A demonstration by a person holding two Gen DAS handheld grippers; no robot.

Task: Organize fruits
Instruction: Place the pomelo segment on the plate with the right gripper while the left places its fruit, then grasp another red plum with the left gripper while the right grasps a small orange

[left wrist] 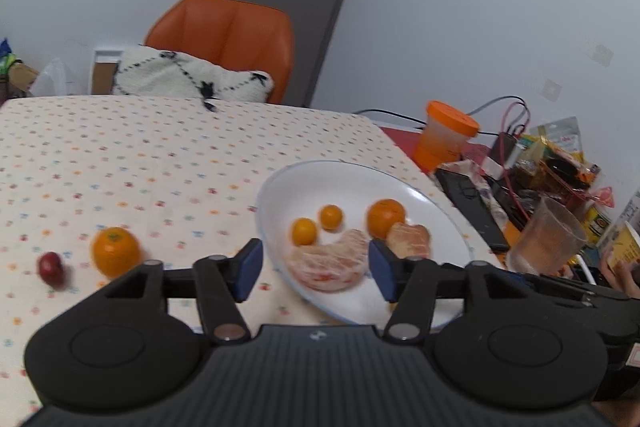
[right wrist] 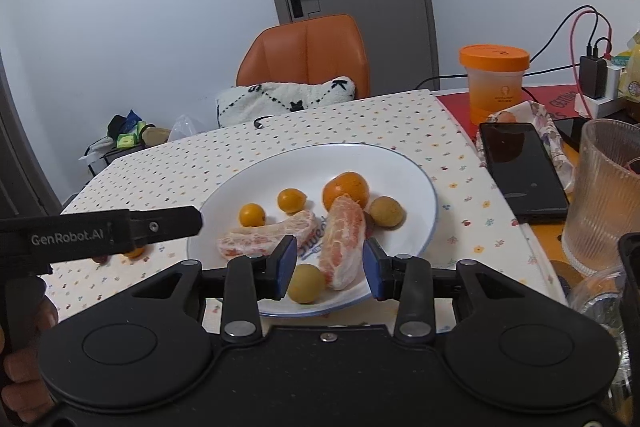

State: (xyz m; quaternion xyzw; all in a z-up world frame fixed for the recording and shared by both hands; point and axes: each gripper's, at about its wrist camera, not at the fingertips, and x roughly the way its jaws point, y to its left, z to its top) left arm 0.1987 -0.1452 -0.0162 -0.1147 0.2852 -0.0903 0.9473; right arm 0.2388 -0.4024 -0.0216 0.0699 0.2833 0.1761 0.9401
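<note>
White plate [right wrist: 404, 163] on the table [right wrist: 360, 119] holds most of the fruit: two peeled pomelo segments [right wrist: 344, 243], one large orange [right wrist: 346, 189], two small kumquats [right wrist: 252, 214], and two tan round fruits [right wrist: 386, 211], one at the near rim, one beside the orange. Off the plate, left on the dotted tablecloth [left wrist: 140, 155]: a tangerine [left wrist: 116, 251] and just beside it a small red fruit [left wrist: 51, 269], both loose. Left tool [left wrist: 314, 269] hovers over the plate's near-left edge, pads wide apart, empty. Right tool [right wrist: 330, 267] is above the plate's near rim, pads apart, nothing gripped; a pomelo segment and a tan fruit show between the pads, contact cannot be told. Right of the plate: black phone [right wrist: 520, 179], ribbed clear cup [right wrist: 604, 195], orange-lidded container [right wrist: 494, 83]. Orange chair [right wrist: 308, 55] with white cushion [right wrist: 280, 99] behind the table.
</note>
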